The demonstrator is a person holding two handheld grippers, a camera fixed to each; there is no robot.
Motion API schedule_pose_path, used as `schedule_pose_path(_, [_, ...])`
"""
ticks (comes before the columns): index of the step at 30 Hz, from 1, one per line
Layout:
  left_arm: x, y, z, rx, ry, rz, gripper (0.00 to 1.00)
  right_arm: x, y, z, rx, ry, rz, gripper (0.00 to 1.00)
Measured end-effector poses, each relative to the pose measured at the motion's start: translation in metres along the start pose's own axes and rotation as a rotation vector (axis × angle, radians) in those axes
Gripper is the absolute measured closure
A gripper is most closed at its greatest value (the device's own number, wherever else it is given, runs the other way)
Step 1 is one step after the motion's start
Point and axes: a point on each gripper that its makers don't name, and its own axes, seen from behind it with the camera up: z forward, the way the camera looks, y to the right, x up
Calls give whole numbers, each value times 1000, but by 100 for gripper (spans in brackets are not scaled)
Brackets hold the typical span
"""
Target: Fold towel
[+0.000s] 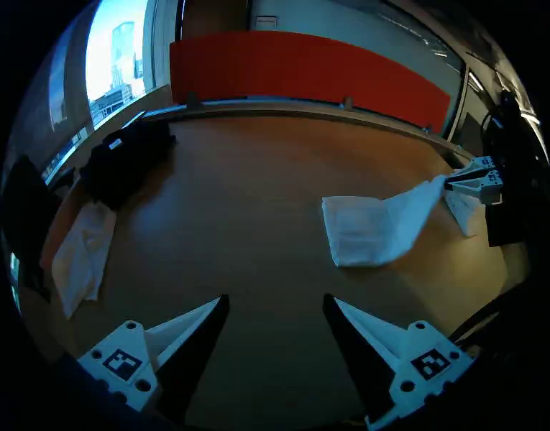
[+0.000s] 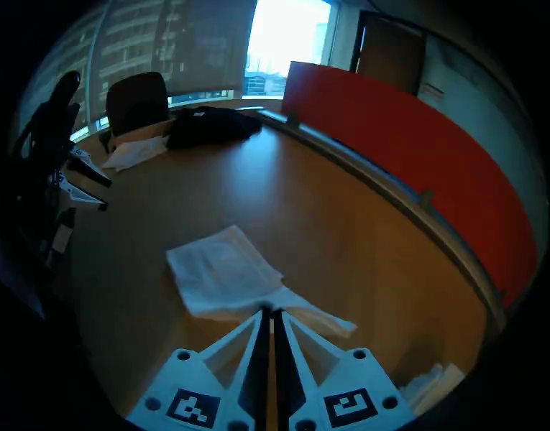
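Towel corner between right gripper fingers

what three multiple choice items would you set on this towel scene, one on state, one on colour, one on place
1. How does the right hand-held gripper stand to the towel?
A open above it
B shut on its corner
C far from it

2. What colour is the panel along the table edge?
A red
B green
C white

3. Where does the black bundle lie?
A on the towel
B on the floor
C at the table's far end, by the window

Answers:
1 B: both fingers are closed with the lifted corner pinched between them.
2 A: it reads red in both views.
3 C: it sits on the wood beside a second white cloth, under the bright pane.
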Motion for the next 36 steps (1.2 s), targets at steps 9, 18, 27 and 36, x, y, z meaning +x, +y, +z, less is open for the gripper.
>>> schedule_pose_path(9, [-5, -3, -6, 8, 2, -25, 3, 33, -21, 19, 73, 20, -76, 97])
schedule_pose_path(18, [-10, -8, -10, 13, 4, -41, 3, 52, -41, 37, 139, 23, -144, 97])
schedule_pose_path(27, [-13, -13, -16, 23, 6, -52, 3, 59, -61, 59, 209, 7, -196, 97])
schedule_pose_path(36, [-19, -19, -26, 46, 8, -60, 3, 48, -99, 94, 303, -37, -210, 97])
